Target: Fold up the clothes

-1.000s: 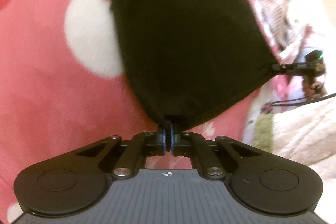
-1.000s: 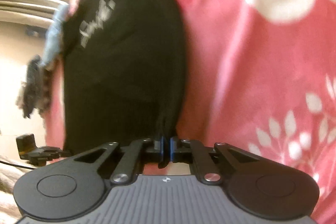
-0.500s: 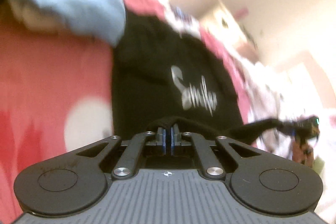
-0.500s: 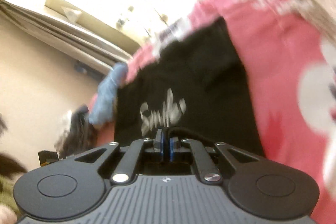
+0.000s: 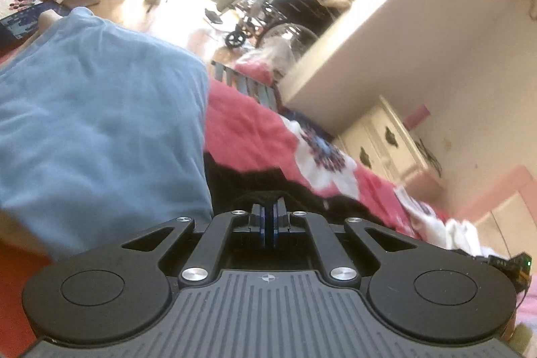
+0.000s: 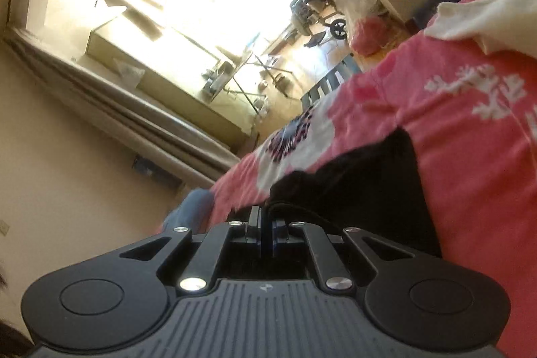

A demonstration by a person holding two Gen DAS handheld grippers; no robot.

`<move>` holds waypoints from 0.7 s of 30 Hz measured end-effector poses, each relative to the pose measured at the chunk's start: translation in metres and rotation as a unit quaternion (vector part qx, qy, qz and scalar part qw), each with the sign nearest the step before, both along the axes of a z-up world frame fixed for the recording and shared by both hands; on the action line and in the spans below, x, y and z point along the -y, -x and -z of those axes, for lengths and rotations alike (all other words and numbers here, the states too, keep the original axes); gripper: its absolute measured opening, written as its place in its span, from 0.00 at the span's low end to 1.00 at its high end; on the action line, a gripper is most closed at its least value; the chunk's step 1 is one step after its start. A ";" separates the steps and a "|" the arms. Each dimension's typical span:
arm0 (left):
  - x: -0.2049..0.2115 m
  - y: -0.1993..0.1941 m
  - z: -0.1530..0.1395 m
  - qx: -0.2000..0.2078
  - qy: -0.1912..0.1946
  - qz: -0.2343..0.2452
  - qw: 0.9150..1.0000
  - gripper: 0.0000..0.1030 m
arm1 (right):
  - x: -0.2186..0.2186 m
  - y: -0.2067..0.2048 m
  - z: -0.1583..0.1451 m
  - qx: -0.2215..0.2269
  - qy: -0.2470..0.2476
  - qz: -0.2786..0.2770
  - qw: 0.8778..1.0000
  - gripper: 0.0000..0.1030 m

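grippers both clamp the black cotton t-shirt (image 5: 268, 183) on the pink floral bedspread (image 6: 470, 156): left gripper (image 5: 269, 223), right gripper (image 6: 265, 228). lay your hem level beside the blue garment (image 5: 100, 130).

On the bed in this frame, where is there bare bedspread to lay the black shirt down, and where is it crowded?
Free: the pink bedspread right of the black shirt, below the white cloth; also the strip between shirt and bed's far edge. Crowded: the left side, where the blue garment lies against the shirt.
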State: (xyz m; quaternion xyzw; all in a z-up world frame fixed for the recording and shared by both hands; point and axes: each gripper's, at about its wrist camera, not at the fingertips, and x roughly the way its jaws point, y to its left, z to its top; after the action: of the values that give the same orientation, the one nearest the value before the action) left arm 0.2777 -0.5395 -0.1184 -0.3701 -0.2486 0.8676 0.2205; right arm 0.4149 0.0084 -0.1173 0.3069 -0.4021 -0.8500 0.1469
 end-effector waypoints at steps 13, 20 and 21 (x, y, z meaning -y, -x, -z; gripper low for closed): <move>0.000 0.064 0.036 0.051 -0.019 -0.040 0.998 0.04 | -0.029 0.082 0.074 0.046 0.097 0.067 0.992 0.09; 0.009 0.072 0.040 0.067 -0.091 -0.074 0.991 0.09 | -0.062 0.077 0.140 0.072 0.267 0.171 0.946 0.46; 0.010 0.071 0.040 0.064 -0.098 -0.077 0.990 0.10 | -0.064 0.074 0.139 0.060 0.272 0.177 0.944 0.51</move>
State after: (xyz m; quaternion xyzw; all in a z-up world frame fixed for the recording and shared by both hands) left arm 0.2069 -0.5491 -0.1581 -0.3817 -0.3735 0.8278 0.1719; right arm 0.3404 0.0723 -0.2567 0.2292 -0.6738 -0.7008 0.0474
